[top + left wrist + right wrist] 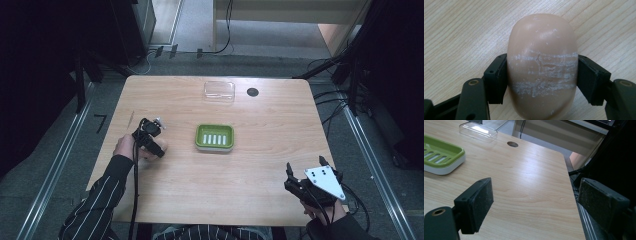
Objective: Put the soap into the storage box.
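A tan, oval bar of soap [541, 75] with white scuff bands lies over the wooden table, and my left gripper [541, 77] is shut on its two sides. From above, the left gripper [156, 146] is at the table's left, left of a green soap dish [214, 127] on a white base. The dish [459, 151] has slots in its floor and holds nothing. My right gripper [305, 169] hovers at the front right corner of the table. Its pads [482, 202] stand wide apart, open, with bare wood between them.
A clear plastic lid [219, 92] lies at the back of the table [260, 150], beside a round cable hole [252, 92]. The lid [477, 131] and the hole [512, 144] are far ahead of the right gripper. The table's right edge is close by that gripper.
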Demonstrator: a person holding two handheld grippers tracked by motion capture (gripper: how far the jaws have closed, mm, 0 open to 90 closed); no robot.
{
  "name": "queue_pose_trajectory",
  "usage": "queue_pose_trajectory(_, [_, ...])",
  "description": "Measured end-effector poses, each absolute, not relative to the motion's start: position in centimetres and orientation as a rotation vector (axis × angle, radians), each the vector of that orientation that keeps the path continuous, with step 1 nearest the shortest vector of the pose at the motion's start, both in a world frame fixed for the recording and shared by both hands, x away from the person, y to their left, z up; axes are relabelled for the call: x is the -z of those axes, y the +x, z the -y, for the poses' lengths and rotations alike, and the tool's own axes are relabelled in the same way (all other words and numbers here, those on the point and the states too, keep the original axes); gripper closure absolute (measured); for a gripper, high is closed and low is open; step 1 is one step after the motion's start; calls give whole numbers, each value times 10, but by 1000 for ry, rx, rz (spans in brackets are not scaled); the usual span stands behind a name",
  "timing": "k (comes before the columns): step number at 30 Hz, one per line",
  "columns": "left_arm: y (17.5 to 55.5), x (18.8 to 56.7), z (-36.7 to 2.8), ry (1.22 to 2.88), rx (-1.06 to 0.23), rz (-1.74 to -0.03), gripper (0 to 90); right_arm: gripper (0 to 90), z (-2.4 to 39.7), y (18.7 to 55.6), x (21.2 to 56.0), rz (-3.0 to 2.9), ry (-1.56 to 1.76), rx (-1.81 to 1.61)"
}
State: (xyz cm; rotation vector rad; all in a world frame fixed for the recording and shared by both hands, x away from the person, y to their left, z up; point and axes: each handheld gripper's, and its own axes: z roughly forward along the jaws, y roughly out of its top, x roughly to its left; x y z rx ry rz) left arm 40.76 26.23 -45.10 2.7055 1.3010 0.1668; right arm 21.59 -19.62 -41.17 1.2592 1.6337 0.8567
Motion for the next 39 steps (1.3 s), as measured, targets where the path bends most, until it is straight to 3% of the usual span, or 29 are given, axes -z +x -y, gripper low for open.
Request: queue_pose_trajectory(39, [395,419,-248,2754,-220,-1131,335,136,196,216,412,-1633,1257,-860])
